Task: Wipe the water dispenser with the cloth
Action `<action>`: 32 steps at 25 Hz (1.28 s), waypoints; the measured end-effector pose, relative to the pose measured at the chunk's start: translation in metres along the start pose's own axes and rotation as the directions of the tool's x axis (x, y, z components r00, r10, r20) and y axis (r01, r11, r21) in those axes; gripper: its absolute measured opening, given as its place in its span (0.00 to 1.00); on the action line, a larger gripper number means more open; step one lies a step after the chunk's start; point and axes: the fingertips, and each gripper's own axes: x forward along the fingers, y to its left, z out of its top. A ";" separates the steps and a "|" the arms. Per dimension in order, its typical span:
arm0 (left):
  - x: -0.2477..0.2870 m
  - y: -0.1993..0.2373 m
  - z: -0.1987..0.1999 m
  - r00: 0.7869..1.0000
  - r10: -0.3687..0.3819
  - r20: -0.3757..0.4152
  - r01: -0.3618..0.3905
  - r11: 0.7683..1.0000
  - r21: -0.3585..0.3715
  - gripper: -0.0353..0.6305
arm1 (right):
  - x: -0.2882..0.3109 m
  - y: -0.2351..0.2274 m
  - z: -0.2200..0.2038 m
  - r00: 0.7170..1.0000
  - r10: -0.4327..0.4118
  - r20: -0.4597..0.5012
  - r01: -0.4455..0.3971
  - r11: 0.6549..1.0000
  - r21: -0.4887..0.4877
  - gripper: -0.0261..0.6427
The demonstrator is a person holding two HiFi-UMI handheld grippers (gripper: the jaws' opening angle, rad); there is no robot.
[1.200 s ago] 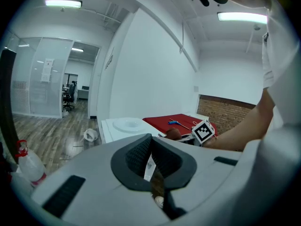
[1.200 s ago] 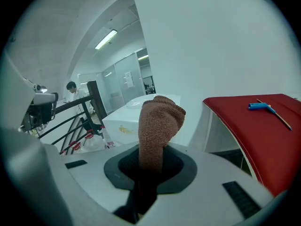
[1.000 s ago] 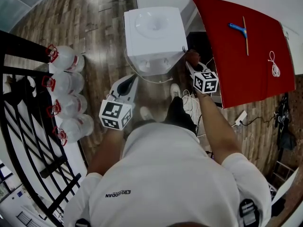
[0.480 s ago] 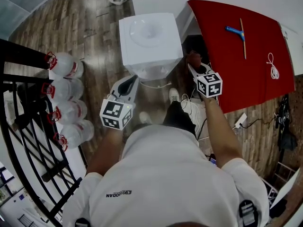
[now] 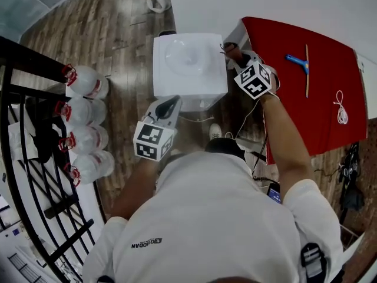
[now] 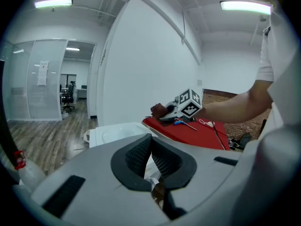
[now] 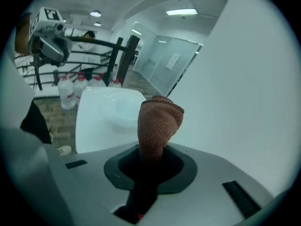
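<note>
Right gripper (image 5: 237,56): fingers clamped on brown cloth (image 7: 159,121), held at top corner of white water dispenser (image 5: 188,69), on red tabletop (image 5: 312,105) side. Left gripper (image 5: 167,106): fingers together, empty, near dispenser front.

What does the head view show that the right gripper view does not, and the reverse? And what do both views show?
Only the head view: the red table, with a blue tool and a white cord on it.

Only the right gripper view: the ceiling lights, a glass wall, and, close up, the right gripper shut on the brown cloth.

Both: the white water dispenser, the water bottles, the black railing and the left gripper.
</note>
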 end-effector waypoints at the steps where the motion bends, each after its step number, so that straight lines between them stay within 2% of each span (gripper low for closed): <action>1: 0.005 -0.001 0.000 1.000 0.007 -0.012 -0.007 1.000 -0.008 0.04 | 0.012 -0.008 0.003 1.000 0.002 -0.017 -0.003 0.998 -0.060 0.12; 4: 0.017 -0.004 0.003 0.999 0.028 -0.018 -0.029 0.999 -0.031 0.04 | 0.046 -0.028 0.011 0.999 0.005 -0.043 -0.013 0.983 -0.181 0.12; 8: 0.026 -0.001 0.011 0.997 0.079 -0.004 -0.079 0.995 -0.065 0.04 | 0.084 -0.042 0.025 0.999 0.011 -0.044 -0.023 0.956 -0.293 0.12; 14: 0.024 0.011 0.020 0.984 0.176 0.041 -0.171 0.979 -0.114 0.04 | 0.125 -0.049 0.037 0.999 0.014 -0.049 -0.035 0.889 -0.456 0.12; 20: 0.015 0.014 0.015 0.967 0.251 0.035 -0.243 0.958 -0.153 0.04 | 0.131 -0.041 0.040 0.998 0.055 -0.044 -0.069 0.860 -0.506 0.12; 25: 0.014 0.009 0.009 0.957 0.288 0.040 -0.277 0.944 -0.180 0.04 | 0.116 -0.027 0.036 0.994 0.110 -0.014 -0.103 0.869 -0.483 0.12; 32: 0.003 0.002 0.003 0.949 0.312 0.040 -0.300 0.936 -0.184 0.04 | 0.079 0.005 0.034 0.987 0.159 0.008 -0.132 0.844 -0.519 0.12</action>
